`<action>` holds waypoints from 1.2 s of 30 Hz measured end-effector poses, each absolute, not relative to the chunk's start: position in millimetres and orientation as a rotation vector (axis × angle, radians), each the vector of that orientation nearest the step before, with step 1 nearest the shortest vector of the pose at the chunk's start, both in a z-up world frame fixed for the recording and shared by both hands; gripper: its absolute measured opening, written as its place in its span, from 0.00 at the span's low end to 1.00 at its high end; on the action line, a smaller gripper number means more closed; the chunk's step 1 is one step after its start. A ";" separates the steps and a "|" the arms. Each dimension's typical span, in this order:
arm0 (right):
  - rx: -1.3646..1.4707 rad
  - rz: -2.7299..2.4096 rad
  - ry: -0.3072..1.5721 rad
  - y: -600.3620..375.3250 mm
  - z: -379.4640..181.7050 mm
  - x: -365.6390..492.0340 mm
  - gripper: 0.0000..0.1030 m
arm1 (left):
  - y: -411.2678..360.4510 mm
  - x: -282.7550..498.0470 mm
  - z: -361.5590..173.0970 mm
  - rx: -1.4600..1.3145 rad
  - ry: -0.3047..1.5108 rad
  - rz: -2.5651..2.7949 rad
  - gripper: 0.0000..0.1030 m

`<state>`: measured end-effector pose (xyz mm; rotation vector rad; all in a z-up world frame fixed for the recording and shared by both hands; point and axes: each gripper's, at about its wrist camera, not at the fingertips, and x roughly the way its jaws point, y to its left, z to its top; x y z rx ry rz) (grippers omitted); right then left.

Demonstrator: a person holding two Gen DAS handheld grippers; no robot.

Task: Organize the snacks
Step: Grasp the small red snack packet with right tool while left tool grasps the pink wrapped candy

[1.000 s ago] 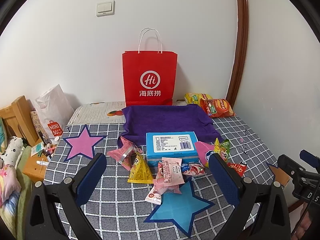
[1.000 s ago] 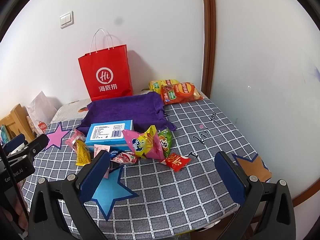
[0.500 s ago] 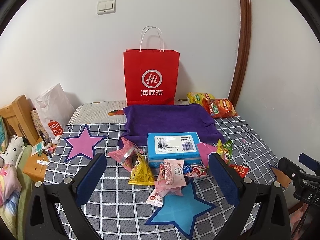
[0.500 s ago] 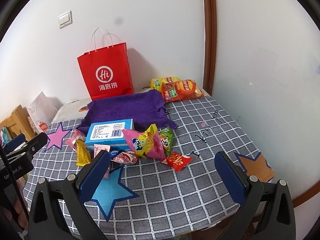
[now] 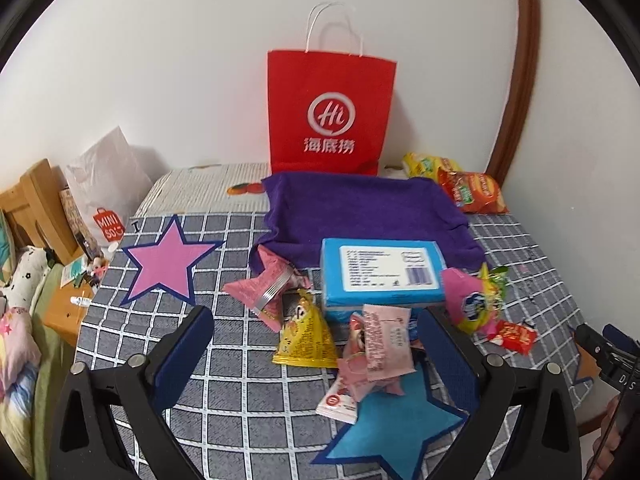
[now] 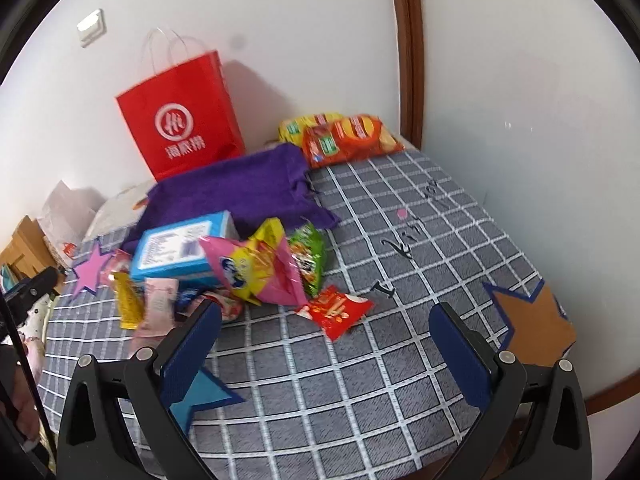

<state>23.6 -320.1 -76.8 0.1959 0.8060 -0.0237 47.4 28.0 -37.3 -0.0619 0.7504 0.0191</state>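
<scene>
Several snack packets lie in a heap on the checked tablecloth (image 5: 224,360) around a blue box (image 5: 382,276). Among them are a yellow triangular pack (image 5: 306,338), a pink wrapped pack (image 5: 266,286), pale pink sachets (image 5: 382,346) and a small red packet (image 6: 336,310). A pink-and-yellow bag (image 6: 256,270) and a green bag (image 6: 308,254) lean against the box. My left gripper (image 5: 316,338) hangs open just short of the heap, holding nothing. Over bare cloth by the red packet, my right gripper (image 6: 326,330) is open and empty.
A red paper bag (image 5: 330,114) stands against the back wall behind a purple towel (image 5: 360,210). Orange and yellow chip bags (image 6: 348,138) lie in the back right corner. Paper stars mark the cloth: pink (image 5: 166,262), blue (image 5: 390,424), brown (image 6: 532,320). A wooden chair (image 5: 28,208) stands left.
Both grippers have moved forward toward the snack heap, so the packets look larger. The right wrist view has tilted and swung. Neither gripper's opening has changed.
</scene>
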 end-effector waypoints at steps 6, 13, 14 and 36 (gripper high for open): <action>0.205 -0.041 0.847 -331.6 -110.5 47.5 0.96 | 34.5 66.6 -56.4 -0.069 0.797 0.026 0.94; 0.163 -0.010 0.882 -335.8 -142.6 68.8 0.94 | 39.4 83.2 -69.9 -0.086 0.819 0.030 0.94; 0.158 -0.004 0.888 -335.9 -146.7 71.1 0.94 | 39.5 85.2 -71.7 -0.085 0.824 0.032 0.94; 0.053 0.094 0.941 -315.4 -198.8 110.4 0.60 | 59.3 112.5 -98.7 -0.101 0.881 0.075 0.94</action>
